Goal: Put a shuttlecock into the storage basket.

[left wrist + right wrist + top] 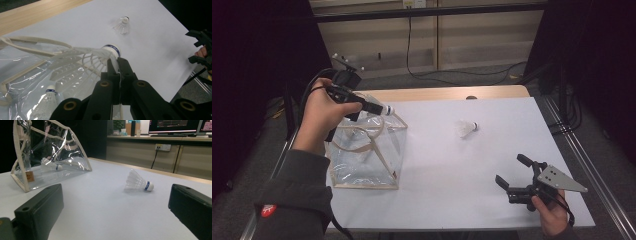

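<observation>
At the table's (437, 165) left side stands a clear plastic bag (367, 152) with cream trim and handles, its mouth open upward. Above the bag's far rim, the left gripper (379, 108) is closed on a shuttlecock (388, 109), whose white cork end points toward the table's middle. A second shuttlecock (467, 128) lies on its side on the white top, toward the far edge and well apart from the bag. Near the right front corner, the right gripper (512, 172) rests low with its jaws spread wide, holding nothing, its grey plate toward the right edge.

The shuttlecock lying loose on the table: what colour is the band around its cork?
Blue, on the shuttlecock; the right gripper view shows it best.
</observation>
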Available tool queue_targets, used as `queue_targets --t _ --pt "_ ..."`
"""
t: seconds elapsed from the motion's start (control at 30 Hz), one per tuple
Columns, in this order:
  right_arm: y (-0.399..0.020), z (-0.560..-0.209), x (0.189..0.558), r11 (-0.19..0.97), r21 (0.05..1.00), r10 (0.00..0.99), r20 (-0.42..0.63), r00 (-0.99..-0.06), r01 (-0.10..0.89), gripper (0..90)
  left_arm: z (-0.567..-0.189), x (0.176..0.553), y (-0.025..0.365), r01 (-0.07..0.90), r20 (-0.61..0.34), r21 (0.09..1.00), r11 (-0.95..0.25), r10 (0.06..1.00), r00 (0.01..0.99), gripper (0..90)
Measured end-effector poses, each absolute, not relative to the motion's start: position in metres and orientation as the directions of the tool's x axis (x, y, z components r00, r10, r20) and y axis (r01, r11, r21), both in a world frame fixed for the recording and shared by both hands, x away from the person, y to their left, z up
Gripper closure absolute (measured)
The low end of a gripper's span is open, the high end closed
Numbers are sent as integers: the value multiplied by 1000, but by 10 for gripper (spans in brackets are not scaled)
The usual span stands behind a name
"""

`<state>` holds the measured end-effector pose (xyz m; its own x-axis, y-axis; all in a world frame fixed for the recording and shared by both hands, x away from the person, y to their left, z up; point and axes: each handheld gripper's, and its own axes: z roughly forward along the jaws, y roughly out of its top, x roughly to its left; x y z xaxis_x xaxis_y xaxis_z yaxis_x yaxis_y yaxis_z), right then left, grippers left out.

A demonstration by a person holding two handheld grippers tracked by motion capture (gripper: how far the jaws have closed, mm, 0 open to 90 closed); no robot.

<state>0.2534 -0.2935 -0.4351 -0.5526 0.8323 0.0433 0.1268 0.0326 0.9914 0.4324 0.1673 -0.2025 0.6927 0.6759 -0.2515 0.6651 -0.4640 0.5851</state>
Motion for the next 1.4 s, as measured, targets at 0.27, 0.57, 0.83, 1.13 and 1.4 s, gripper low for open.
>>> queue_targets --t 0.27,0.57,0.83,1.13,1.4 --pt "-294 -435 253 33 992 833 42 -552 126 0 -202 433 175 669 -244 587 -456 689 683 900" --pt "-294 -435 253 34 991 833 42 -552 126 0 -204 434 182 675 -240 588 -445 701 672 900" --pt "-294 -435 253 30 992 834 43 -551 123 0 -203 434 188 677 -234 593 -436 711 663 900" --pt "-294 -435 253 31 992 834 41 -550 122 0 -205 436 199 687 -234 594 -418 728 645 900" --pt "-294 -435 253 30 992 833 43 -551 122 0 -207 438 205 690 -225 594 -414 737 637 900"
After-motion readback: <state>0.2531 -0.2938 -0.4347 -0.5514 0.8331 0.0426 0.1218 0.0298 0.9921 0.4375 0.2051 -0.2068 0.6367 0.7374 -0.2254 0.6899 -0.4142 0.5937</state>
